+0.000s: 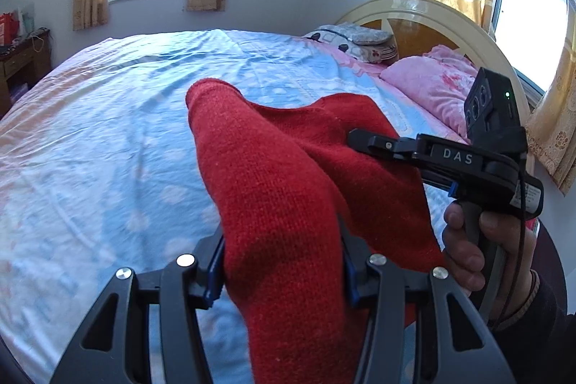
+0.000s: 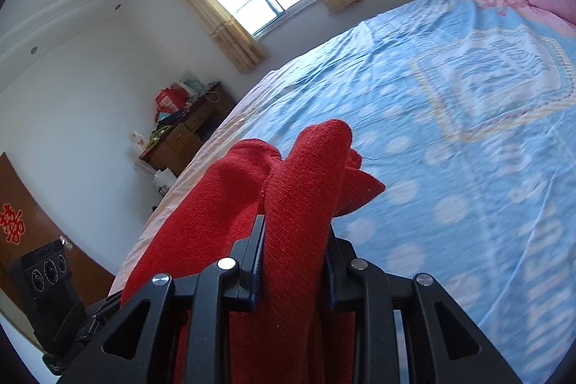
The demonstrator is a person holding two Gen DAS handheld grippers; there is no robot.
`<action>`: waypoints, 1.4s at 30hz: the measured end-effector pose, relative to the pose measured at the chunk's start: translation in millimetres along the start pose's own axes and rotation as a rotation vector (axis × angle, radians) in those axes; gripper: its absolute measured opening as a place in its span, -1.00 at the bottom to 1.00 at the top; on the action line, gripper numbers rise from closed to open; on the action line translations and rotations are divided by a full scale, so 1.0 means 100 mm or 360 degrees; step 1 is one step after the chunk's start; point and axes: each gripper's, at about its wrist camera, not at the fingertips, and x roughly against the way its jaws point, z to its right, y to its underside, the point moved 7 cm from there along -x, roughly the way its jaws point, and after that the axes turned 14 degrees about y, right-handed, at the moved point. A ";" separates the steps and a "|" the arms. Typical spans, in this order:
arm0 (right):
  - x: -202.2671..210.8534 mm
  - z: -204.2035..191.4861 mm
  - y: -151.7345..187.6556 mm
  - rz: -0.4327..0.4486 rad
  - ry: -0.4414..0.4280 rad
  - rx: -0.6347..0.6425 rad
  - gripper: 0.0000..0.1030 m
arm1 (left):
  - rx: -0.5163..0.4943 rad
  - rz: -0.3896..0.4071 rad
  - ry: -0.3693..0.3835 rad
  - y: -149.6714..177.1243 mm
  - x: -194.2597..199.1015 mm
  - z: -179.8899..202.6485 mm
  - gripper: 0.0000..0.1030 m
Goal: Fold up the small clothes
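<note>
A small red knitted garment (image 1: pixel 273 175) hangs in the air above the bed, held by both grippers. My left gripper (image 1: pixel 282 261) is shut on a thick bunch of the red knit that rises between its fingers. The right gripper (image 1: pixel 363 135) shows from the side in the left wrist view, shut on the garment's right part. In the right wrist view, my right gripper (image 2: pixel 293 261) is shut on a roll of the red garment (image 2: pixel 302 189), which stands up between its fingers and spreads to the left.
A bed with a light blue dotted sheet (image 1: pixel 108 132) fills the space below. Pink pillows (image 1: pixel 435 85) and a cream and wood headboard (image 1: pixel 424 24) lie at the right. A wooden dresser (image 2: pixel 187 135) stands by the wall beyond the bed. The left gripper's body (image 2: pixel 50 294) shows at lower left.
</note>
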 end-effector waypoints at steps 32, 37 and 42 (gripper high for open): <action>-0.56 -1.61 0.63 -0.0245 -0.0302 0.0241 -0.48 | 0.0097 0.0121 -0.0340 0.49 1.08 -0.81 0.02; -0.66 -1.90 0.68 -0.0276 -0.0341 0.0298 -0.48 | 0.0153 0.0170 -0.0376 0.57 1.23 -0.98 0.02; -0.77 -2.18 0.76 -0.0312 -0.0346 0.0379 -0.48 | 0.0215 0.0208 -0.0405 0.65 1.32 -1.13 0.02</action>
